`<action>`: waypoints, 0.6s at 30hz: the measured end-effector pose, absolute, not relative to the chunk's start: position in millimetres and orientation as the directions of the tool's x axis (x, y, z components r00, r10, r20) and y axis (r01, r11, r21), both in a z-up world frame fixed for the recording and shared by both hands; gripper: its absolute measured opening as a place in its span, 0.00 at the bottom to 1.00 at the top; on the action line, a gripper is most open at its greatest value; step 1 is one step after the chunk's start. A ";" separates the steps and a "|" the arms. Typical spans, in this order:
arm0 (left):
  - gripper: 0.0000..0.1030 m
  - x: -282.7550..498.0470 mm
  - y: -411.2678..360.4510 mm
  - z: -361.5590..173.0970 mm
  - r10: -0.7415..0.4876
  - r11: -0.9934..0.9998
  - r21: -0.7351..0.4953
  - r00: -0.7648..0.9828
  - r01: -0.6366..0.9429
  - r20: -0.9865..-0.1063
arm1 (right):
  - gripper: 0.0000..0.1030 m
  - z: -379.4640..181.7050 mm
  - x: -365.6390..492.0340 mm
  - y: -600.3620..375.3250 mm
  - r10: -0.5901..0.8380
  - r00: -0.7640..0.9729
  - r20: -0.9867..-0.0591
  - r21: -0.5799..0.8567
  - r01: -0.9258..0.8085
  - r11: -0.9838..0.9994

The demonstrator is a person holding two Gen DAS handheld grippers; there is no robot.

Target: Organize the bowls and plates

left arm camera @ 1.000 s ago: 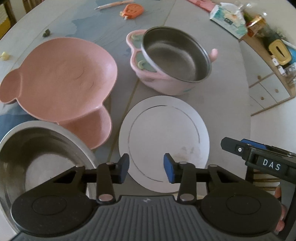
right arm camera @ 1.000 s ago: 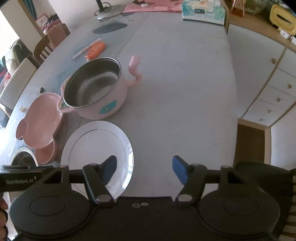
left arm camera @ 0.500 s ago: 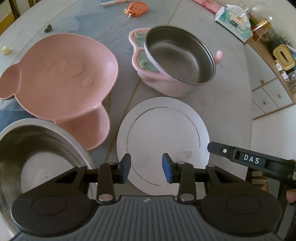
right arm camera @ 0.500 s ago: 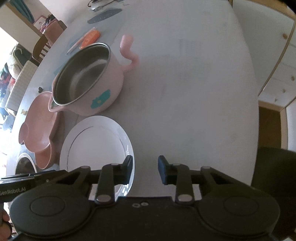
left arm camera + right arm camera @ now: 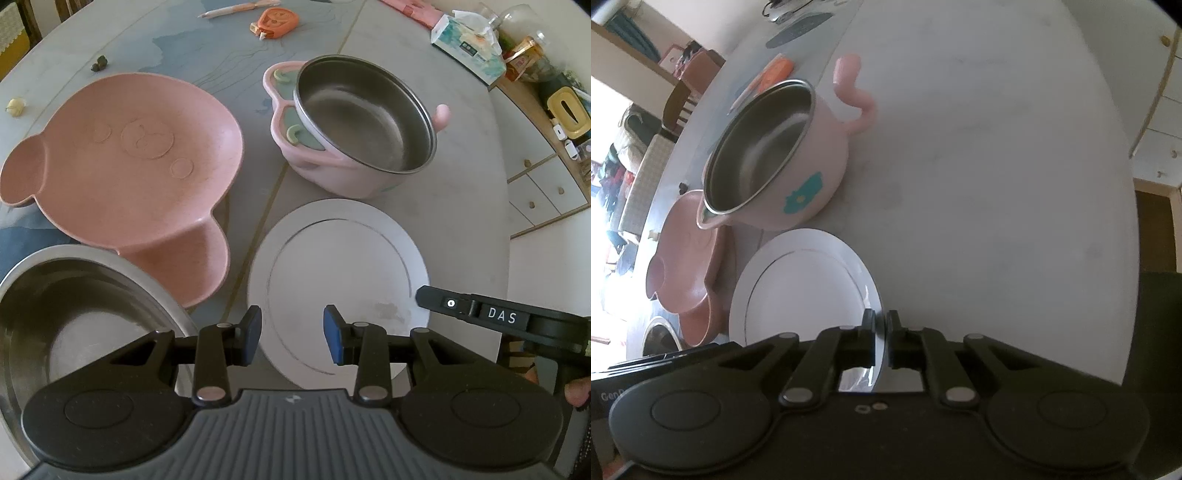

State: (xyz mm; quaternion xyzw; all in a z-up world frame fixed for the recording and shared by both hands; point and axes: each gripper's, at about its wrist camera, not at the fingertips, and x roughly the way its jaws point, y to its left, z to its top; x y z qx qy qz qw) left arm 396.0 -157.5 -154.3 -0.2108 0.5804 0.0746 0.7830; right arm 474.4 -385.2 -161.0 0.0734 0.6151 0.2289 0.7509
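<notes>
A white plate (image 5: 338,273) lies at the near table edge; it also shows in the right wrist view (image 5: 801,284). My right gripper (image 5: 881,334) is shut on the plate's right rim; its body (image 5: 502,317) reaches in from the right. My left gripper (image 5: 291,339) is open and empty, just above the plate's near edge. A pink bear-shaped plate (image 5: 125,177) lies left of it. A pink bowl with a steel liner (image 5: 362,122) stands behind the plate. A steel bowl (image 5: 74,325) sits at near left.
An orange tape measure (image 5: 275,22), a pen (image 5: 236,8) and a tissue pack (image 5: 469,48) lie at the table's far side. White drawers (image 5: 546,188) stand to the right. A dark chair (image 5: 1160,332) is beside the table edge.
My right gripper has tilted down, moved to the white plate's rim and closed on it. My left gripper stayed open and shifted slightly forward over the plate.
</notes>
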 end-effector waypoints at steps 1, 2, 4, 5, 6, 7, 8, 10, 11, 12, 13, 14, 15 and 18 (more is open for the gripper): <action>0.35 396.3 -157.6 -154.2 -0.129 0.901 -0.243 0.314 -0.360 -0.941 | 0.06 -160.0 473.3 -386.8 0.425 0.150 -0.893 0.379 -0.261 0.888; 0.35 397.0 -158.3 -153.7 -0.131 0.902 -0.245 0.316 -0.355 -0.940 | 0.06 -159.3 473.2 -390.3 0.419 0.158 -0.894 0.371 -0.262 0.891; 0.35 398.1 -159.9 -153.5 -0.132 0.905 -0.245 0.318 -0.347 -0.939 | 0.05 -158.6 475.1 -400.8 0.414 0.166 -0.895 0.367 -0.252 0.895; 0.35 399.3 -161.3 -154.2 -0.136 0.907 -0.247 0.317 -0.342 -0.939 | 0.05 -158.4 476.2 -408.2 0.411 0.170 -0.896 0.366 -0.241 0.899; 0.35 400.7 -163.1 -155.3 -0.140 0.908 -0.249 0.315 -0.338 -0.939 | 0.05 -158.5 477.1 -414.9 0.407 0.171 -0.897 0.365 -0.234 0.901; 0.35 402.2 -164.8 -156.8 -0.145 0.909 -0.251 0.312 -0.332 -0.939 | 0.05 -158.1 477.6 -421.3 0.403 0.174 -0.899 0.361 -0.230 0.904; 0.35 404.1 -167.7 -159.0 -0.151 0.912 -0.252 0.308 -0.323 -0.939 | 0.05 -157.7 477.8 -427.8 0.398 0.177 -0.900 0.356 -0.225 0.907; 0.33 407.1 -174.0 -163.0 -0.160 0.916 -0.255 0.302 -0.310 -0.940 | 0.05 -157.1 476.8 -437.3 0.395 0.176 -0.902 0.354 -0.225 0.908; 0.31 408.9 -176.8 -165.1 -0.168 0.918 -0.260 0.299 -0.300 -0.939 | 0.05 -157.1 475.3 -440.0 0.396 0.172 -0.902 0.354 -0.230 0.907; 0.31 410.7 -179.1 -166.8 -0.176 0.919 -0.265 0.299 -0.291 -0.938 | 0.05 -157.2 474.0 -441.7 0.395 0.172 -0.902 0.353 -0.231 0.907; 0.30 412.2 -181.7 -168.2 -0.181 0.921 -0.268 0.301 -0.283 -0.937 | 0.06 -156.9 471.6 -442.4 0.395 0.173 -0.902 0.350 -0.240 0.906; 0.30 414.0 -183.4 -169.4 -0.182 0.923 -0.269 0.303 -0.275 -0.935 | 0.06 -156.1 469.2 -442.1 0.396 0.174 -0.902 0.348 -0.252 0.903; 0.30 415.9 -184.7 -171.0 -0.182 0.925 -0.267 0.303 -0.270 -0.936 | 0.11 -156.0 467.9 -442.4 0.394 0.176 -0.902 0.344 -0.256 0.903; 0.26 421.1 -184.8 -175.6 -0.192 0.924 -0.278 0.309 -0.264 -0.932 | 0.25 -156.0 465.7 -444.2 0.378 0.188 -0.907 0.325 -0.260 0.909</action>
